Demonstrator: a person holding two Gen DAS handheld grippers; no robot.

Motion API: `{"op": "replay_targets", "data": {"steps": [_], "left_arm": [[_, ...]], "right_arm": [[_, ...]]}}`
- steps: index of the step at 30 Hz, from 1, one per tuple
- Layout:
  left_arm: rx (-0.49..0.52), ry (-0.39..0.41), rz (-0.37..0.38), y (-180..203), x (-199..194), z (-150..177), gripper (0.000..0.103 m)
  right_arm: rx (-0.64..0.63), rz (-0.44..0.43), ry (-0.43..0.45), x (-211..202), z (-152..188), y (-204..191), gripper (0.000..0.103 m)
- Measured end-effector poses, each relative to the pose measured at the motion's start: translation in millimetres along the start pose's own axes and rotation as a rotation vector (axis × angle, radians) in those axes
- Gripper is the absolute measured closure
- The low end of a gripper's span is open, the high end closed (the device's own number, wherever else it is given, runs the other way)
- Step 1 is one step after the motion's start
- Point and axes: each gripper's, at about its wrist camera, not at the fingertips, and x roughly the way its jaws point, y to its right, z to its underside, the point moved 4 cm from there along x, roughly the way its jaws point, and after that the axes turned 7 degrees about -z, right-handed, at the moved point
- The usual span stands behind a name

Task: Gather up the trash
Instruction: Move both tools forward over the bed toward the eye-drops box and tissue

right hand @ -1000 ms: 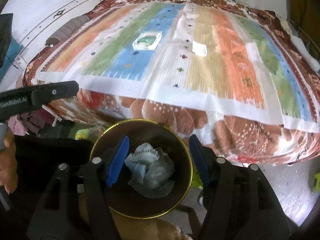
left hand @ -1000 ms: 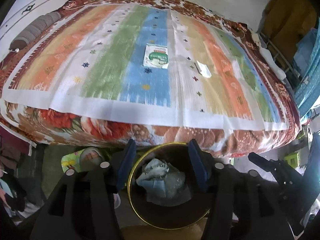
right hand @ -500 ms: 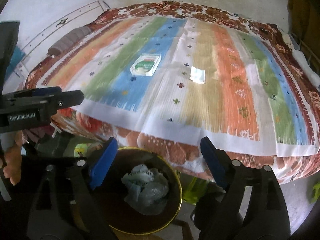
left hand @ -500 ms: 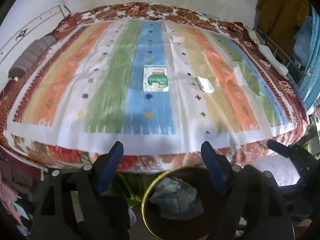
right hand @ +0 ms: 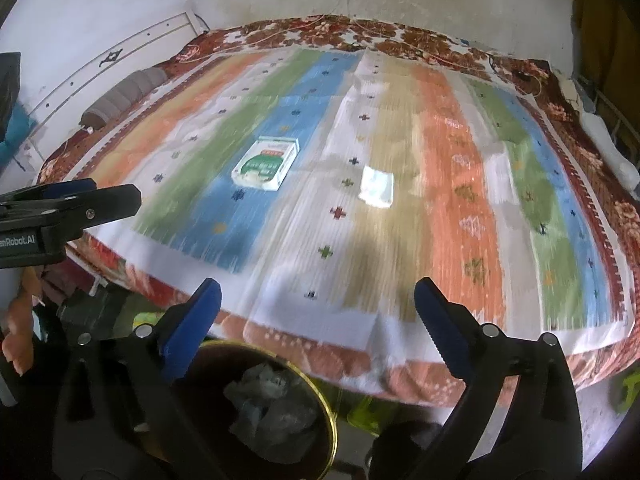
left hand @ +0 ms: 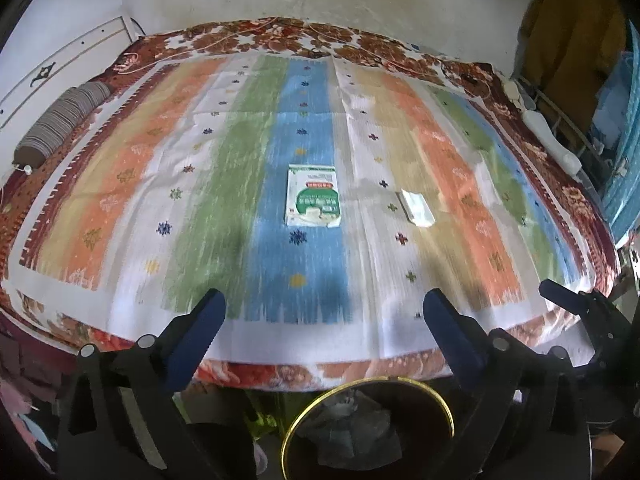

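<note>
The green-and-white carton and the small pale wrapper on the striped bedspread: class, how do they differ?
The green-and-white carton is larger, boxy and printed; the small pale wrapper is flatter and plain. The carton lies on the blue stripe, the wrapper on the beige one. Both rest uncollected on the striped bedspread.

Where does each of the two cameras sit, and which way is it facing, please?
Left wrist: rides the left gripper, aimed down over the striped bedspread; its own open jaws and the right gripper's tip at right show.
Right wrist: rides the right gripper, same aim; its open jaws, the left gripper and a hand show.
Shared: green-and-white flat box, small white packet, gold-rimmed round bin.
</note>
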Motion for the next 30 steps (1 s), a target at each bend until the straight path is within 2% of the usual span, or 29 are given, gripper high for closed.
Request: {"op": "replay_targets", "data": {"steps": [7,14,30], "left_arm": [[-0.031,-0.018,0.003,-5.1,26.4,-20.2,0.006],[-0.037,-0.026,0.011,-4.9,56.1,-34.8,0.006],[-0.044,-0.058,0.047,-10.4,95.5,-52.0,0.006]], "right_arm": [[0.022,-0.001,-0.001,22.7,-14.6,15.0,0.009],[0.096,-0.026,-0.027,47.5,-26.6,31.5,0.009],[0.085,-0.017,-0.064,105.4,-51.6,45.1,0.009]]}}
